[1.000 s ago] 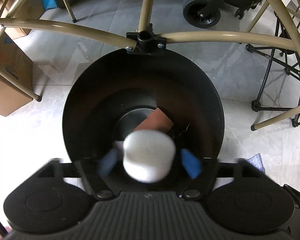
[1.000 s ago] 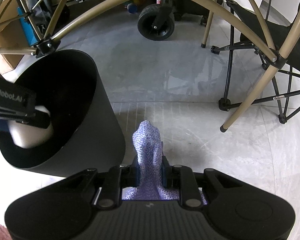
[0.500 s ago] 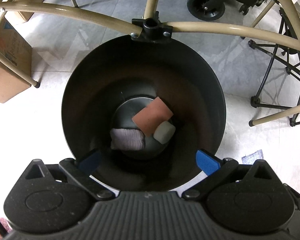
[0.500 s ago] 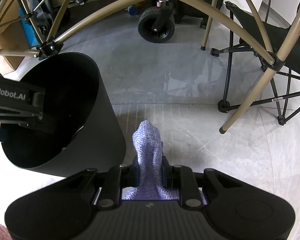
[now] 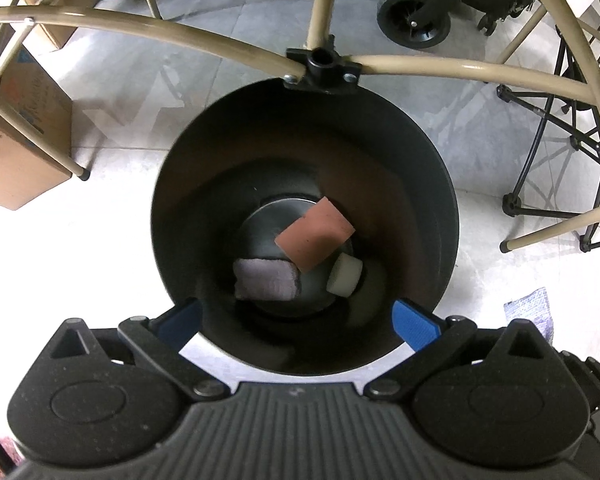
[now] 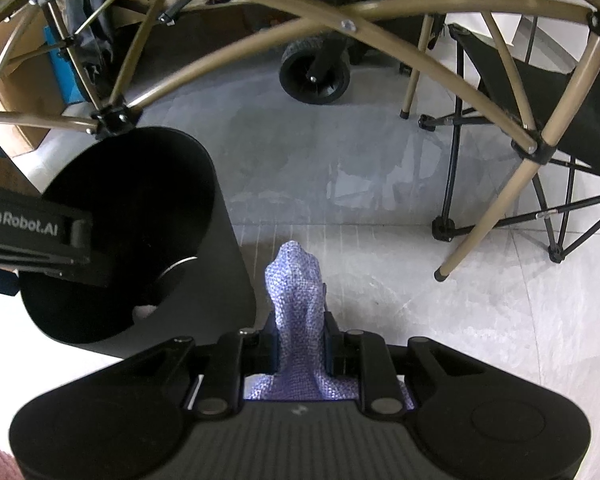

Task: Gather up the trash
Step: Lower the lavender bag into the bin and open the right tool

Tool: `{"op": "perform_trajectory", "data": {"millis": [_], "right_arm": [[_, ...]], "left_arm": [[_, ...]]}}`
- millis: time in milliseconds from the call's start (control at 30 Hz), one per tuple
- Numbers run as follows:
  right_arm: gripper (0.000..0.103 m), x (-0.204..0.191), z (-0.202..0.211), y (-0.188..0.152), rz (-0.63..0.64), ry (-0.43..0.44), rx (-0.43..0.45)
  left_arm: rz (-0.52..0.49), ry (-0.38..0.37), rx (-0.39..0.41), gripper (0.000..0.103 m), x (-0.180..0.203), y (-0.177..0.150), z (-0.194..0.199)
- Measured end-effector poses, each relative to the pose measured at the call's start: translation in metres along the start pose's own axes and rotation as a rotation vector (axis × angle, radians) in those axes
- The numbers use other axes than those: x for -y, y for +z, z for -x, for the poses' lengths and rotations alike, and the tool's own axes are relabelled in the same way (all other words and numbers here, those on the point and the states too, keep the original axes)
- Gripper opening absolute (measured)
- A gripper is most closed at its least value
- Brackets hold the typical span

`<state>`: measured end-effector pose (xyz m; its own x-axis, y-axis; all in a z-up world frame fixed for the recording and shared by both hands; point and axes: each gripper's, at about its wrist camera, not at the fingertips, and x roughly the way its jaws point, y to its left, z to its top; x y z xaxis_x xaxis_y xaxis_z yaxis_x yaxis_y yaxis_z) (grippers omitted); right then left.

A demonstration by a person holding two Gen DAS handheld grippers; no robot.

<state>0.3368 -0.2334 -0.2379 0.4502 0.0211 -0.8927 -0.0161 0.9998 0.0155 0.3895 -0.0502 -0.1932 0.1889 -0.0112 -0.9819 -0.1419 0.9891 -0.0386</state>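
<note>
- left gripper [image 5: 296, 322]: pointed nearly straight down over the black bin [image 5: 440, 152], jaws spread wide, nothing between the blue pads [image 5: 414, 322]. Released, empty.
- Bin floor, left to right: grey cloth wad [image 5: 266, 280], brown sponge [image 5: 314, 234] leaning across the middle, white foam puck [image 5: 344, 276] just beside the sponge's lower edge. All three lie inside the bin.
- right gripper [image 6: 300, 332]: clenched on a lavender mesh cloth [image 6: 296, 280]; cloth sticks up past the fingertips and bunches out behind them. Held off the tiled floor [image 6: 380, 280], just right of the bin wall, not over the opening yet.
- Step, my read: left drop is done, right cloth is the next item in.
- Next move needs: the left gripper clear of the bin mouth, the right one carried left over the rim, then release. Tan tube frame [image 6: 220, 56] crosses close above the bin, so clearance looks tight.
</note>
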Motion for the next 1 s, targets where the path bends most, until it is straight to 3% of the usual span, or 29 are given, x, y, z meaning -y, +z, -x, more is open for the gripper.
{"op": "perform_trajectory", "data": {"millis": [433, 1000], "right_arm": [[0.019, -0.040, 0.027, 0.012, 0.032, 0.003, 0.063], [0.019, -0.125, 0.030, 0.043, 0.075, 0.092, 0.111]], "left_arm": [[0.033, 0.009, 0.054, 0.103, -0.049, -0.006, 0.028], [0.110, 0.059, 0.109, 0.103, -0.120, -0.013, 0.049]]}}
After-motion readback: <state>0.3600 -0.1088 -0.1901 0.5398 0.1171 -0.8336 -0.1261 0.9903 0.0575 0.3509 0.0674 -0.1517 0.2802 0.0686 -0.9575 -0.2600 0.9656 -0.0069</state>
